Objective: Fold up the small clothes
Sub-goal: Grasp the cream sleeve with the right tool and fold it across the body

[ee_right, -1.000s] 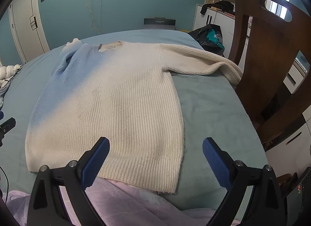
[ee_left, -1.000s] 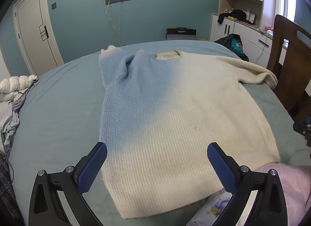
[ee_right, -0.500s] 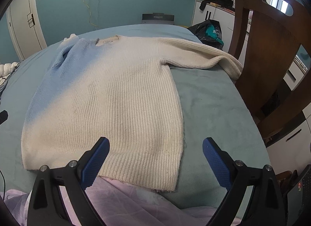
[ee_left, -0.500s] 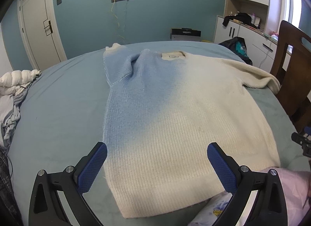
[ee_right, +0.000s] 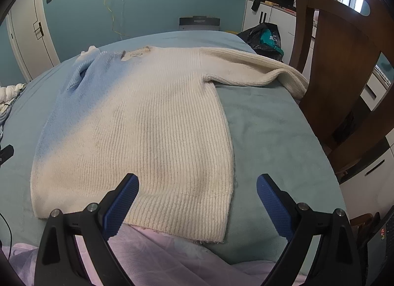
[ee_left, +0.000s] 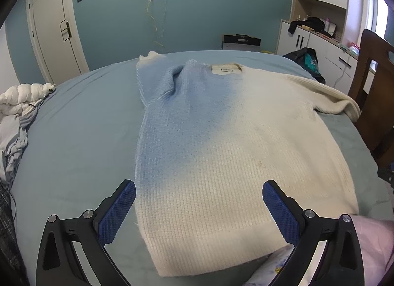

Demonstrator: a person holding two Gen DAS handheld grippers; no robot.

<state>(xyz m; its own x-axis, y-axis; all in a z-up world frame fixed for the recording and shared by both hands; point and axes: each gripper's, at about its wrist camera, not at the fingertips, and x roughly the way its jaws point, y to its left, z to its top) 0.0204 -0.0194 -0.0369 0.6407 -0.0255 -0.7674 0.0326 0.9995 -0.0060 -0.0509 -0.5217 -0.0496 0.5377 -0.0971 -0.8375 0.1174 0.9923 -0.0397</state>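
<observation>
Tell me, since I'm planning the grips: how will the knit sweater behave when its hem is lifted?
The sweater looks like thick ribbed knit, so it will probably drape and sag. It seems bulky, likely heavier than thin cloth. The outstretched sleeve may trail and drag across the bed.

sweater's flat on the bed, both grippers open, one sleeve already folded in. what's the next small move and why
Probably send the right gripper forward and right to the outstretched cream sleeve. The sweater lies flat on the bed, its blue sleeve already folded over the body, while the cream one trails to the bed's edge by the wooden chair. The left gripper is also open and empty.
</observation>
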